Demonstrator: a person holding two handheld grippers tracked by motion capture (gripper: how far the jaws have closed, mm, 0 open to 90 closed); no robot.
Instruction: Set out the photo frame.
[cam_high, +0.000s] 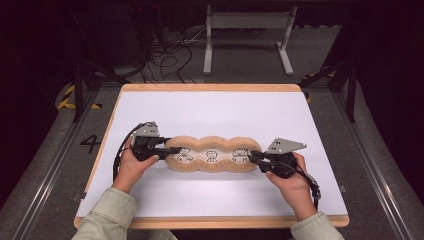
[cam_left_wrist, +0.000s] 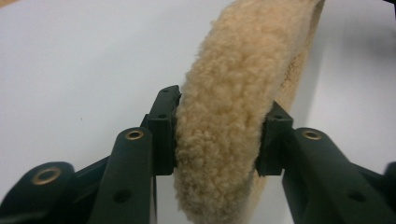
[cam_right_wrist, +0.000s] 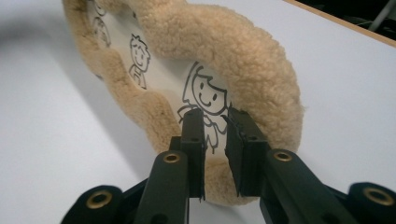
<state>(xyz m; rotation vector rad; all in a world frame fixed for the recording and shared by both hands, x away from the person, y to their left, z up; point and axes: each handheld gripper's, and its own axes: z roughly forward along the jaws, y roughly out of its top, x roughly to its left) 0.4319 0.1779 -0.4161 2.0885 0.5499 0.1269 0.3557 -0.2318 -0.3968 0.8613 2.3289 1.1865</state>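
A long tan fleece cushion (cam_high: 212, 155) lies across the middle of the white table top (cam_high: 210, 107); its white inner panel carries three drawn cartoon figures. My left gripper (cam_high: 172, 150) is at its left end. In the left gripper view the two pads press on either side of the fleece rim (cam_left_wrist: 229, 116), so my left gripper (cam_left_wrist: 219, 135) is shut on it. My right gripper (cam_high: 255, 156) reaches the cushion's right end. In the right gripper view its jaws (cam_right_wrist: 215, 119) stand close together with a narrow gap, over the fleece rim (cam_right_wrist: 233, 51) and the nearest drawn figure; nothing is pinched between them.
The white top has a wooden border (cam_high: 210, 221). Beyond the far edge stand a grey metal frame (cam_high: 247, 30) and loose cables (cam_high: 170, 55) on the floor. Dark stands flank the table on both sides.
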